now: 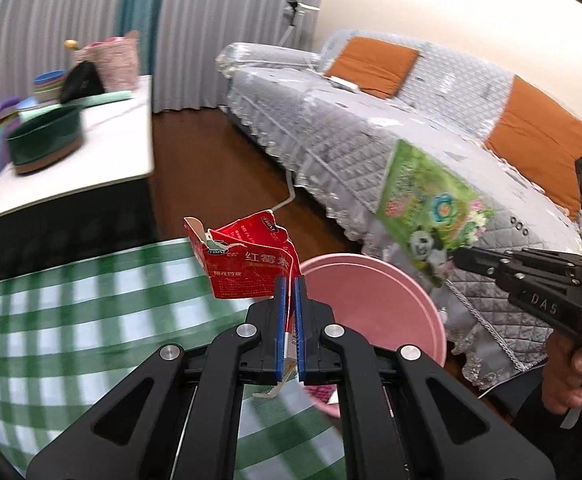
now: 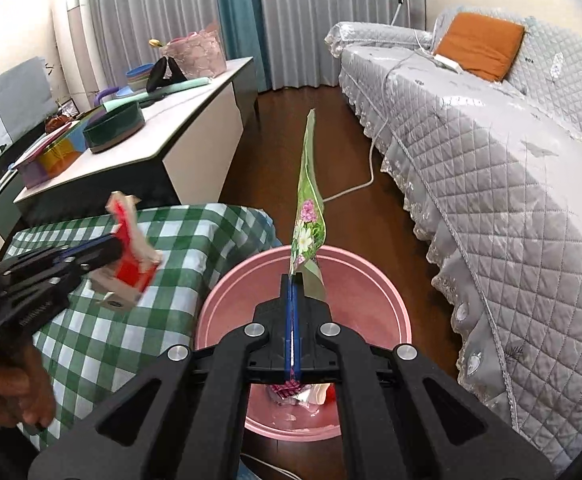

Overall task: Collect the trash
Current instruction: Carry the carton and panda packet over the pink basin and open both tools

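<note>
Pink bin (image 2: 387, 300) beside checkered table edge (image 2: 227, 280)

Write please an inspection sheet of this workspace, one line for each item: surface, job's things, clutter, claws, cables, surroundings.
Surface: table with green checked cloth; the visible part is bare.
Job's things: torn red carton and green flowered wrapper, both held in the air; pink bin on the floor beside the table, some trash already at its bottom.
Clutter: dark green round tray, stacked bowls and a pink bag on the white sideboard.
Claws: left claw shut on the carton; right claw shut on the wrapper, above the bin.
Cables: white cable on the wooden floor beside the sofa.
Surroundings: grey quilted sofa with orange cushions, curtains behind.
</note>
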Demonstrator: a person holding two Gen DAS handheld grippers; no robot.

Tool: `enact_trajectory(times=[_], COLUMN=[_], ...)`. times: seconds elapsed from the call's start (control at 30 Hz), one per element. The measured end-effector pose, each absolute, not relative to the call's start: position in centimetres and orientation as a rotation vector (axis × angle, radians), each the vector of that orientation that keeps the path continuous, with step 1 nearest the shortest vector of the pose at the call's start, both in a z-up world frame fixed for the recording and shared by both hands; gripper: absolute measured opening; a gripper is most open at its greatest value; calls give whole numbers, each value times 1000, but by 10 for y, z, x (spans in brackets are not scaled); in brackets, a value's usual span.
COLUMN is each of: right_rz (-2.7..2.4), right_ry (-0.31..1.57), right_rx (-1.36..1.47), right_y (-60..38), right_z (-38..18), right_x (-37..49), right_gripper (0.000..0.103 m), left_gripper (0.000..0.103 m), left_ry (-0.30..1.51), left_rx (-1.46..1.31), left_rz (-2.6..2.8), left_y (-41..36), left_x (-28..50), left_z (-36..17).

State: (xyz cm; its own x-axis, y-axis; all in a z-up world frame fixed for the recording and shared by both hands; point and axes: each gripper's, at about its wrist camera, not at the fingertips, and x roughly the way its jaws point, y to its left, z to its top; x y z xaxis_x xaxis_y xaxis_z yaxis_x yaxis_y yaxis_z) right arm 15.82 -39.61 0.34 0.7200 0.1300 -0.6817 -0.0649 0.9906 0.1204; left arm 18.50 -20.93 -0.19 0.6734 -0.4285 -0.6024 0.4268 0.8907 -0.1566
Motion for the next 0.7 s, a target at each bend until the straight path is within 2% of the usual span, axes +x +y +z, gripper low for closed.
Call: enact_trajectory(times=[0.33,0.43,0.47,0.53,0.57,0.6,0.7], right_rz=[99,89,81,73,70,67,60], right_ry=[784,776,780,783,780,777,770], right_rx=[84,60,48,45,45,45,56], right_y=[-401,-397,-396,-396,-396,-396,-399], right_z=[-7,-6,-7,-8,-7,-6,-5], right_x=[158,158,159,159,159,159,158], right_gripper=[1,5,7,22,34,39,40], left_gripper=[4,5,6,15,19,23,23], left_ry=[718,740,743,749,750,749,747], left_rx=[34,50,48,43,39,36,30], left_rz=[-545,-551,-554,-557,-556,-553,-544], left_y=[-250,-256,-257,-253,-250,-249,-243], left_x=[196,201,202,204,205,205,204], left_z=[-22,-26,-26,-26,-25,-24,-22])
